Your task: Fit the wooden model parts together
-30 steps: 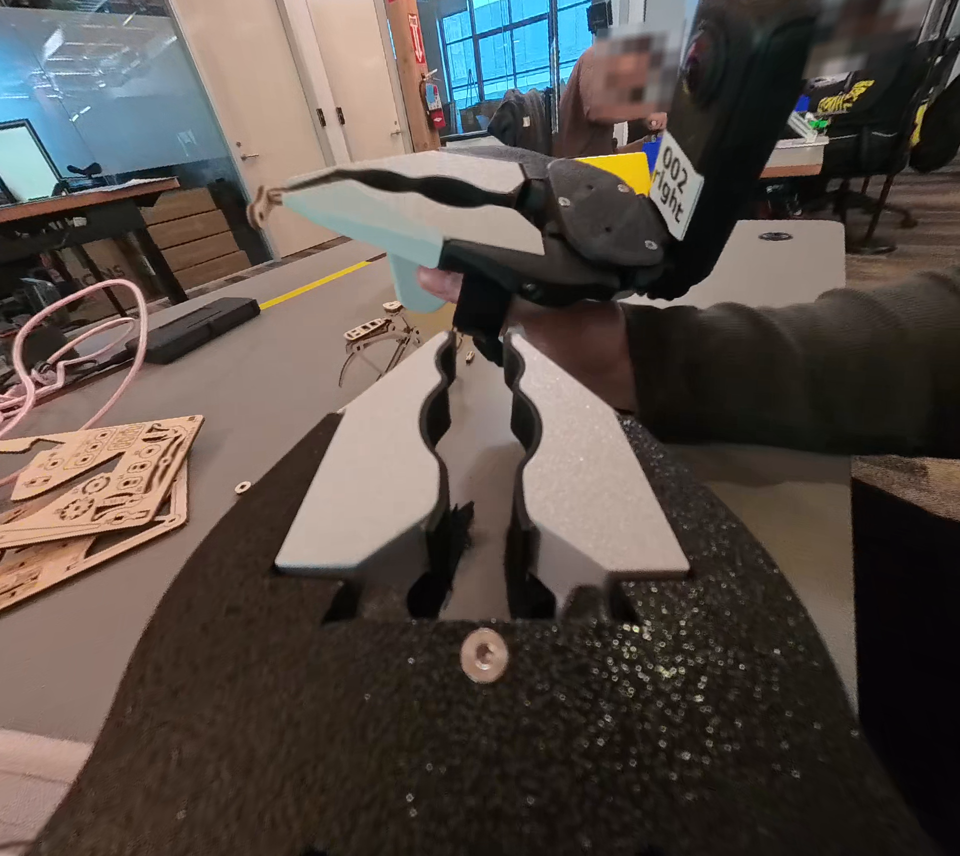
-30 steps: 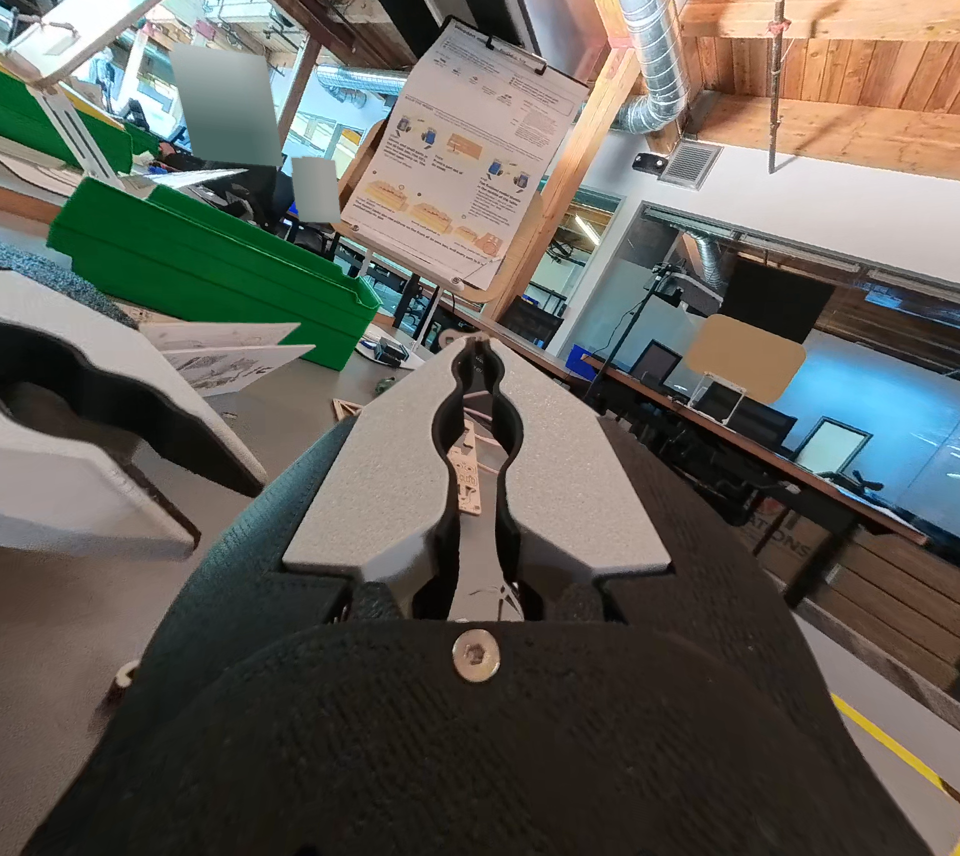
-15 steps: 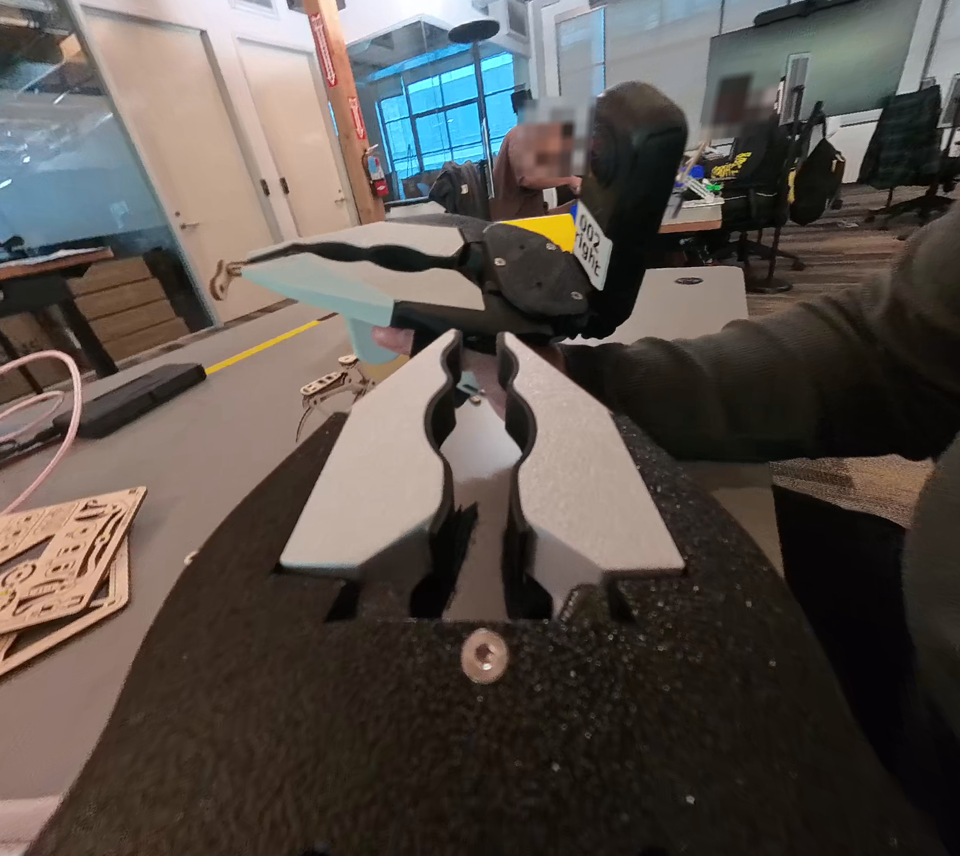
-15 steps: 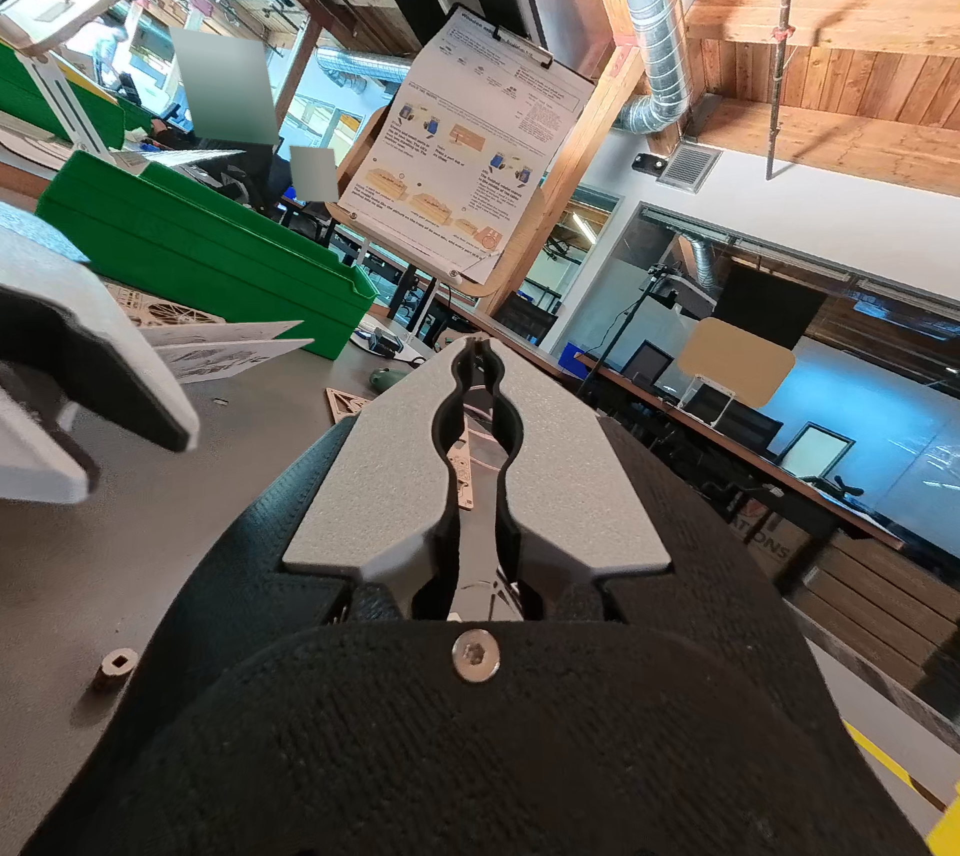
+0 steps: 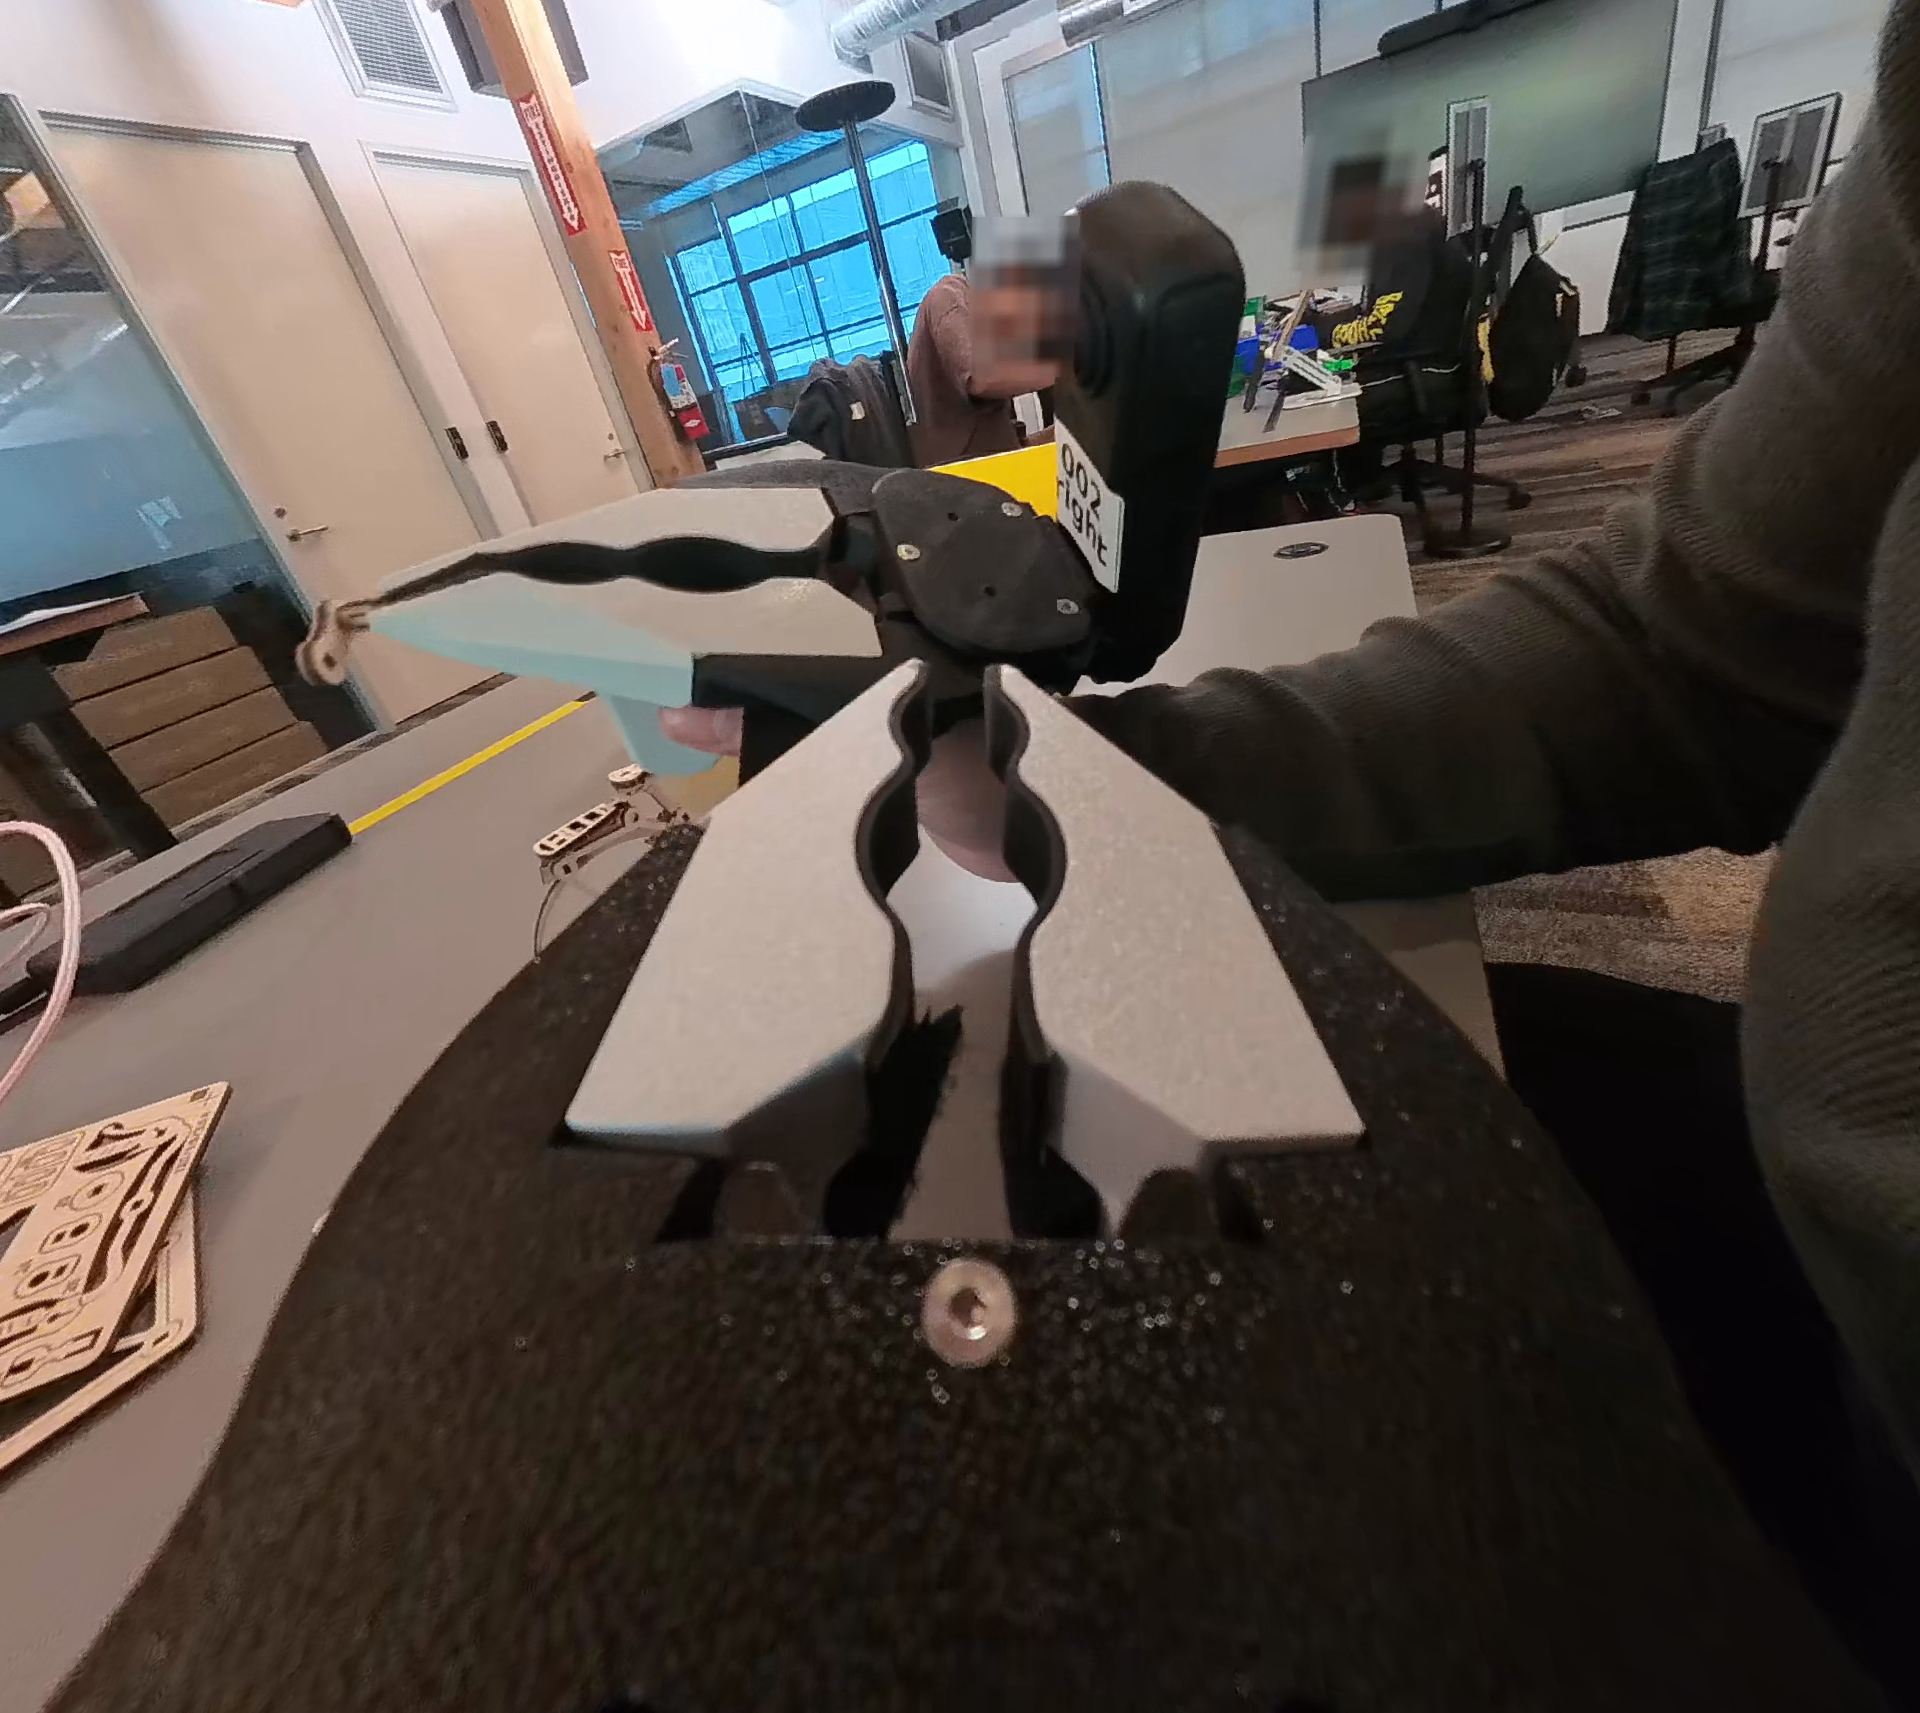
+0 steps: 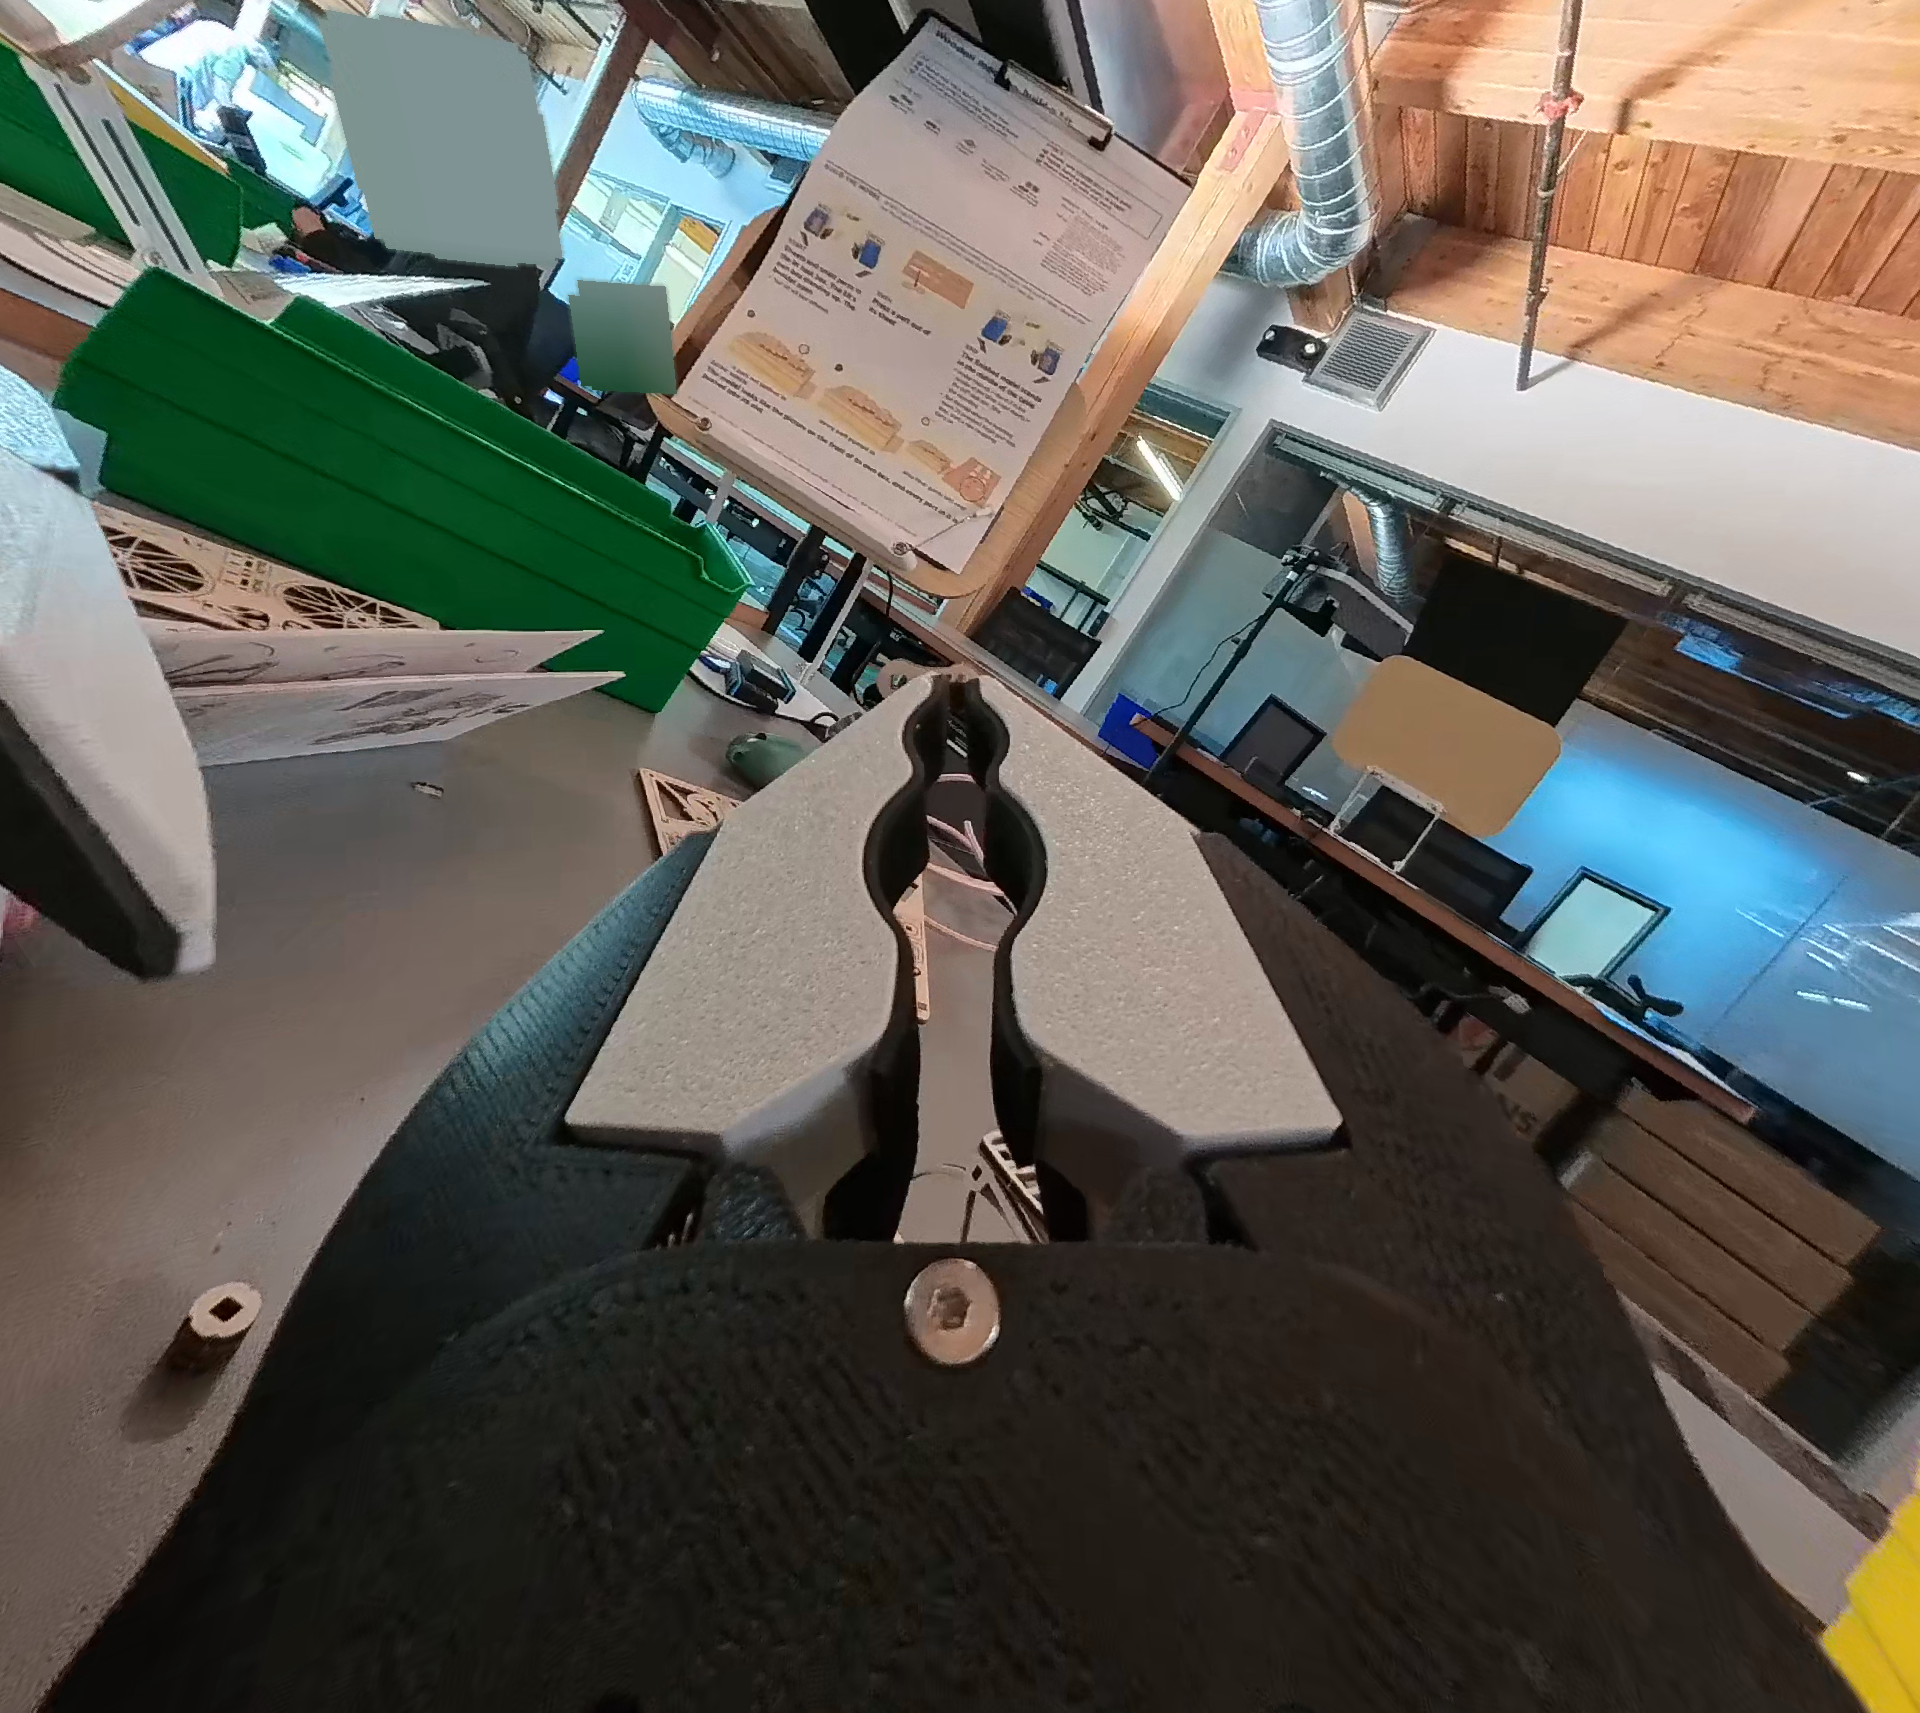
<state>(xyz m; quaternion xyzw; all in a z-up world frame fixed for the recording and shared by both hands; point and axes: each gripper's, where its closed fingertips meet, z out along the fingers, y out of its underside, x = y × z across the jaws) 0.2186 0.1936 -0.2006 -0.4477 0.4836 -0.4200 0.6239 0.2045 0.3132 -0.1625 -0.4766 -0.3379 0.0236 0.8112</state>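
Observation:
My right gripper (image 6: 951,684) is shut on a small wooden part (image 6: 900,678) whose end pokes out at the tips. In the left wrist view the right gripper (image 5: 358,614) is held up in the air by a hand, pointing left, with the wooden part (image 5: 324,643) at its tip. My left gripper (image 5: 951,692) is slightly open and empty, just in front of that hand. Its finger (image 6: 94,728) shows at the left edge of the right wrist view. A partly built wooden model (image 5: 603,824) stands on the grey table (image 5: 343,988) below the right gripper.
Laser-cut wooden sheets (image 5: 83,1227) lie at the table's left, with a black flat case (image 5: 187,894) and a pink cable (image 5: 47,957) behind. Green bins (image 6: 395,468), a clipboard with an instruction sheet (image 6: 914,313), open booklet pages (image 6: 364,687) and a small wooden spacer (image 6: 213,1320) are nearby. Some 12 cm of space lies between my two pairs of fingers. The small wooden spacer (image 6: 213,1320) is about 12 cm from my left fingertips.
The left wrist view has tilted upward, so the right gripper sits lower in it. In the right wrist view the left gripper has slid out toward the left edge. The right grip is unchanged.

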